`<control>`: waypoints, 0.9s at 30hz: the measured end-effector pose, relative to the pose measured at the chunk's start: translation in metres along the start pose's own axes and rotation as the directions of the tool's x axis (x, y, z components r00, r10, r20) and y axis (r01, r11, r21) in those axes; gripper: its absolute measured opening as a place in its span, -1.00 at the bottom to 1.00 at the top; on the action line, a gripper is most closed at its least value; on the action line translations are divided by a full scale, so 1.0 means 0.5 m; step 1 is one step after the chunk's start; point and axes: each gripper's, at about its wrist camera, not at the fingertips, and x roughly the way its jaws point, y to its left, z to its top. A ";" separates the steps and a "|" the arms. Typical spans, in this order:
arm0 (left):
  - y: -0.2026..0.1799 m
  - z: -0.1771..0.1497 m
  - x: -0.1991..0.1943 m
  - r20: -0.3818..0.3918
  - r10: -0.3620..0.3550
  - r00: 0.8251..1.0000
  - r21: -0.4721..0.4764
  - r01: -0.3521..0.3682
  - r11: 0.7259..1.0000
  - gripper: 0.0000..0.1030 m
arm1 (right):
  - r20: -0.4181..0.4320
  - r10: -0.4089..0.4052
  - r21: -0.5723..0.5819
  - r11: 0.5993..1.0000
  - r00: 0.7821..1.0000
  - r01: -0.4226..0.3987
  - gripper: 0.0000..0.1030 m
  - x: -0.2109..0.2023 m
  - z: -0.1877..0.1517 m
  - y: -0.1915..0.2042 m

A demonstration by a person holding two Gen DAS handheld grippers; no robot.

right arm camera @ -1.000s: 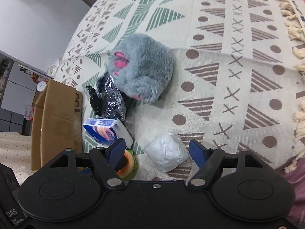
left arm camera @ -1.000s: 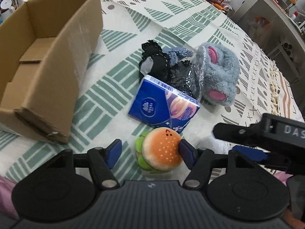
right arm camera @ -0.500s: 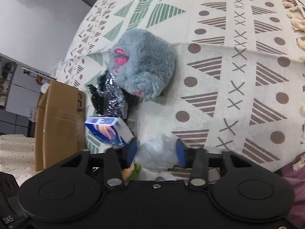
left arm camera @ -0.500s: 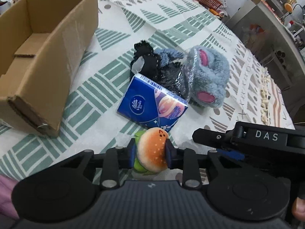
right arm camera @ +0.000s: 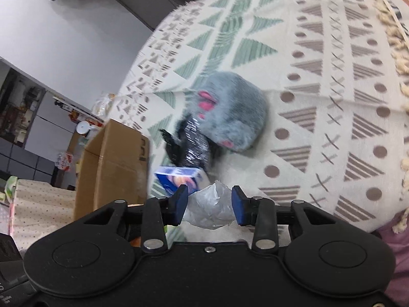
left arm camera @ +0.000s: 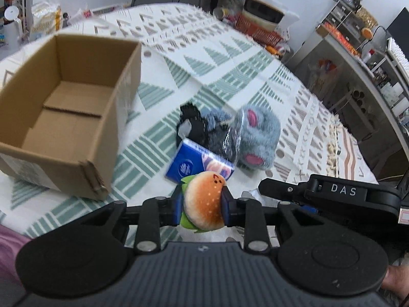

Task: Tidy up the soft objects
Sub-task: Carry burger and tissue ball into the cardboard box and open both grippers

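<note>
1. Left claw (left arm camera: 202,208) pinches the burger plush (left arm camera: 203,202), lifted off the patterned cloth (left arm camera: 217,61).
2. Right claw (right arm camera: 209,204) clamps a crumpled white bag (right arm camera: 208,206).
3. Ahead-left of both: open cardboard box (left arm camera: 64,107).

on the worktop (left arm camera: 219,61) the cardboard box (left arm camera: 64,117) stands at the left. to its right lie the crinkly packet (left arm camera: 204,133) and the plush slipper (left arm camera: 258,138), touching. the tissue pack (left arm camera: 194,166) lies just in front of them, nearer the camera.
</note>
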 end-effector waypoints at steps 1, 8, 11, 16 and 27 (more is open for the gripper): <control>0.002 0.004 -0.010 0.010 0.002 1.000 0.002 -0.002 1.000 -0.45 | 0.009 -0.002 -0.006 1.000 1.000 0.002 -0.29 -0.004 0.002 0.007; 0.019 0.034 -0.065 0.070 0.001 0.998 -0.003 -0.001 1.000 -0.45 | 0.063 0.022 -0.039 0.999 0.998 -0.019 -0.29 -0.020 0.016 0.070; 0.030 0.049 -0.085 0.092 0.003 0.996 0.001 -0.003 1.000 -0.45 | 0.085 0.039 -0.048 0.998 0.996 -0.036 -0.29 -0.027 0.018 0.099; 0.060 0.069 -0.111 0.120 0.016 0.993 -0.007 -0.016 1.000 -0.45 | 0.110 0.066 -0.072 0.996 0.992 -0.059 -0.29 -0.030 0.021 0.153; 0.138 0.100 -0.138 0.145 0.034 0.989 -0.054 -0.027 0.998 -0.45 | 0.138 0.095 -0.105 0.991 0.986 -0.080 -0.29 -0.012 0.016 0.244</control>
